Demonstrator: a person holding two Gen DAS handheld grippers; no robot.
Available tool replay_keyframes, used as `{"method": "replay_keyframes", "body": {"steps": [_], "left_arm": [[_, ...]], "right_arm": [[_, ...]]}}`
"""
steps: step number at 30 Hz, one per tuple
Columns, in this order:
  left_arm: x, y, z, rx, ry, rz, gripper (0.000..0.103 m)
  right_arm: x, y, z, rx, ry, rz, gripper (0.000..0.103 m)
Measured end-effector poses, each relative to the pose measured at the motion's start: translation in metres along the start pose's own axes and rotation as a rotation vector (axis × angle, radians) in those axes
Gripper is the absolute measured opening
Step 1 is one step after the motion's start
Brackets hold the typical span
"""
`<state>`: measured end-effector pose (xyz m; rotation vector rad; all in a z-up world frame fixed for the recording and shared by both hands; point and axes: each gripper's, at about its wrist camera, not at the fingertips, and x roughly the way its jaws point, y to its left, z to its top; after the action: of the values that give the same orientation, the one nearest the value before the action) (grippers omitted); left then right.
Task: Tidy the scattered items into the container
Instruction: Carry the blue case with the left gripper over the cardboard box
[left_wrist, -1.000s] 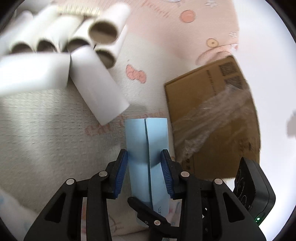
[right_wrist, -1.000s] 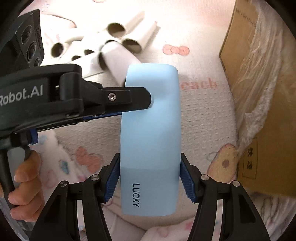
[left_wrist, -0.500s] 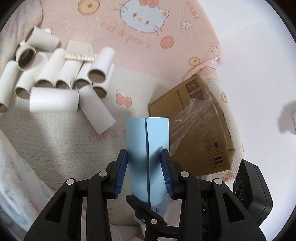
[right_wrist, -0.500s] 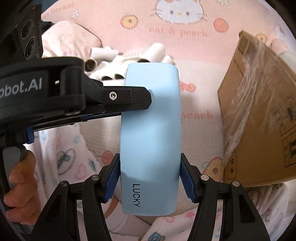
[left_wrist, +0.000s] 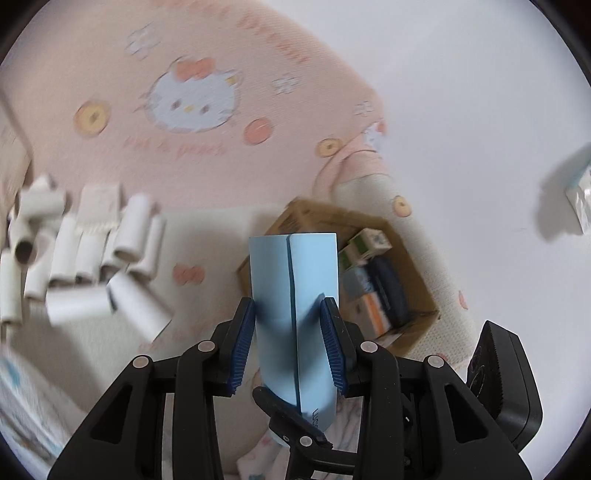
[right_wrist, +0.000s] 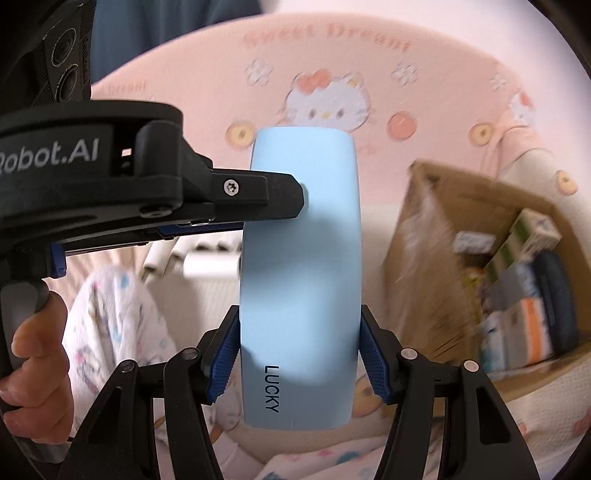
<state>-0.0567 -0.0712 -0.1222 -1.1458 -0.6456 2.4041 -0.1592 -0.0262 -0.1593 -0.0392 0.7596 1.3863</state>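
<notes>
Item: light blue case (right_wrist: 300, 280), long, rounded ends, printed "LUCKY" near one end. Held off the bed by both tools at once.

Right gripper (right_wrist: 300, 360): fingers clamped on the two long sides of the case near the printed end.

Left gripper (left_wrist: 291, 341): fingers pressed on the case's two flat faces, across its seam; in the right wrist view its finger (right_wrist: 258, 199) comes in from the left and lies on the case's upper half. A person's hand (right_wrist: 37, 373) grips its handle.

Container: open cardboard box (left_wrist: 417, 254) on the bed, by the blanket's right edge, near the white wall (left_wrist: 480, 92); holds small boxes and a dark item.

Loose items: pile of white cardboard tubes (left_wrist: 85, 266) on the bed, left side, well apart from the box.

Bedding: pink cartoon-cat blanket (left_wrist: 192, 99).
</notes>
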Motion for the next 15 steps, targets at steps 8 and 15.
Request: {"method": "replay_keyframes", "body": {"steps": [8,15], "left_arm": [[0.009,-0.06,0.028,0.089,-0.026,-0.001,0.04],[0.033,-0.104,0.044,0.15,-0.018,-0.039,0.04]], "right_arm": [[-0.018,-0.045,0.072,0.053,-0.096,-0.005,0.058],[-0.026,-0.083,0.099,0.058,-0.132,-0.068,0.058]]}}
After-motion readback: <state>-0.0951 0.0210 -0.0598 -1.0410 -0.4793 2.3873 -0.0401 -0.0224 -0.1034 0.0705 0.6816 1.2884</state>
